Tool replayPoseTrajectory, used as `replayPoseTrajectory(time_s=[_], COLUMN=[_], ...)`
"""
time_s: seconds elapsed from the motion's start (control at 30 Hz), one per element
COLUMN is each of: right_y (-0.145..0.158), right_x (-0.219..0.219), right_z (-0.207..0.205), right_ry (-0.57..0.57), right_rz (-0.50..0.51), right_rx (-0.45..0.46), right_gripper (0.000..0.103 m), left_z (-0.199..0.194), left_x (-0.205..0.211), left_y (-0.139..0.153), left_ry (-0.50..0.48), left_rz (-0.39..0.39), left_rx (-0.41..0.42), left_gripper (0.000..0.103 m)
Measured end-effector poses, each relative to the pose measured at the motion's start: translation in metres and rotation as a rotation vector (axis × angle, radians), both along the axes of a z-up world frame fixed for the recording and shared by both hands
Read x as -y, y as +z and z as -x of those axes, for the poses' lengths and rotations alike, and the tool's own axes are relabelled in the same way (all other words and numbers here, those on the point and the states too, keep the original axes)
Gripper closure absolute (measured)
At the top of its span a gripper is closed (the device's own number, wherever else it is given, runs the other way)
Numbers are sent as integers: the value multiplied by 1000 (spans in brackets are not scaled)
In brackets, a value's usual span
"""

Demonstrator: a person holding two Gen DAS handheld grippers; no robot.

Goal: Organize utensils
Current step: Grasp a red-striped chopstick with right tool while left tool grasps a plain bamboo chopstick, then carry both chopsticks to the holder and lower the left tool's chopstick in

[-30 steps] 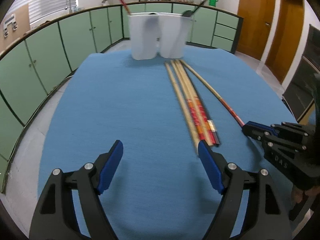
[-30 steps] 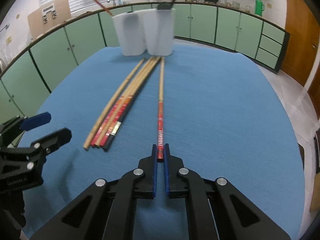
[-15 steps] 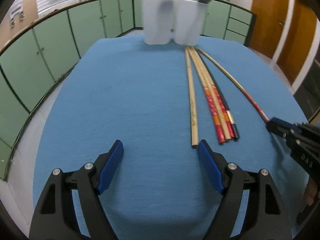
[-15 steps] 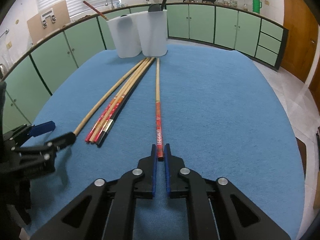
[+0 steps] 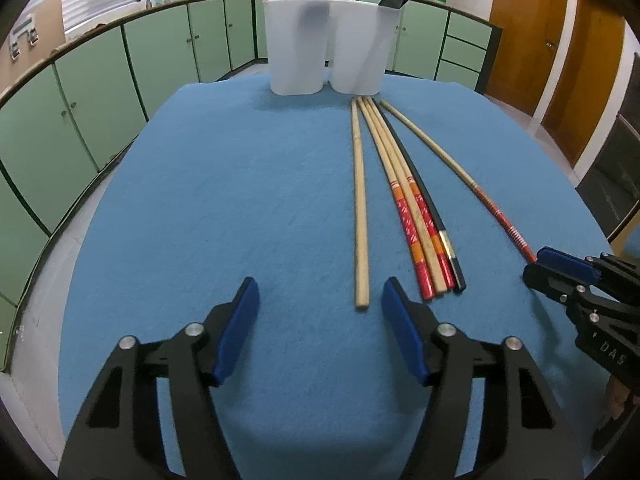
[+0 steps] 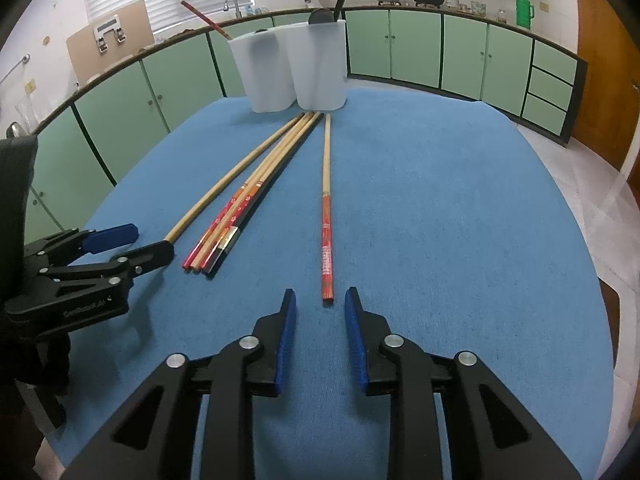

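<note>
Several chopsticks lie lengthwise on the blue tablecloth. A plain wooden chopstick lies apart on the left of a bundle of red-ended and black chopsticks. A red-tipped chopstick lies alone on the right. My left gripper is open, its right pad beside the plain chopstick's near end. My right gripper is open, with the red tip just between its fingertips. Two white holders stand at the far edge, one with a red chopstick, one with a black ladle.
The table's edges curve close on both sides. Green cabinets ring the room, and wooden doors stand at the right. The right gripper also shows in the left wrist view, the left gripper in the right wrist view.
My right gripper was shut on the red-tipped chopstick's end and has opened, leaving it on the cloth. My left gripper has moved nearer the plain chopstick's end.
</note>
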State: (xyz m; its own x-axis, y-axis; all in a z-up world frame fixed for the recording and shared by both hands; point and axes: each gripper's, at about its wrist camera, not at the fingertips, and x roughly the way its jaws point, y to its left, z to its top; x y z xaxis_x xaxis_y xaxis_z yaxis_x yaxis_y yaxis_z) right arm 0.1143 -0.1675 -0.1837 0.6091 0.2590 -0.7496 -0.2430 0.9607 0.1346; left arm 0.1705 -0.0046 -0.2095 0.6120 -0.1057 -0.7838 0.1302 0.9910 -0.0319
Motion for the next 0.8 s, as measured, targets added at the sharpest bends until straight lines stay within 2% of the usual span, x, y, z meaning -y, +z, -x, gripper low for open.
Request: replayPoseTrajectory(time_s=[0.13, 0.2, 0.23, 0.27, 0.33, 0.43, 0.53, 0.8], right_y=[0, -1, -1, -1, 0, 4, 16, 76], right_x=[0, 2, 3, 3, 2, 2, 7, 23], right_z=[-4, -8, -8, -8, -7, -3, 3, 11], right_ry=[-3, -13, -14, -14, -14, -3, 4, 24], right_rz=[1, -6, -7, -8, 0, 9, -4, -8], right_rx=[-2, -8, -9, -10, -7, -5, 11, 119], right_gripper=[87, 95, 97, 97, 97, 97, 97, 97], left_z=[-2, -2, -2, -2, -2, -1, 6, 27], left_x=[7, 12, 14, 16, 18, 15, 11, -3], left_y=[-1, -1, -2, -2, -1, 2, 14, 82], left_ry=[-23, -38, -42, -45, -48, -47, -48, -38], left_rz=[2, -1, 0, 2, 11, 27, 24, 24], left_rx=[5, 8, 7, 7, 6, 0, 28, 170], left_gripper=[61, 72, 81, 90, 97, 97, 97, 97])
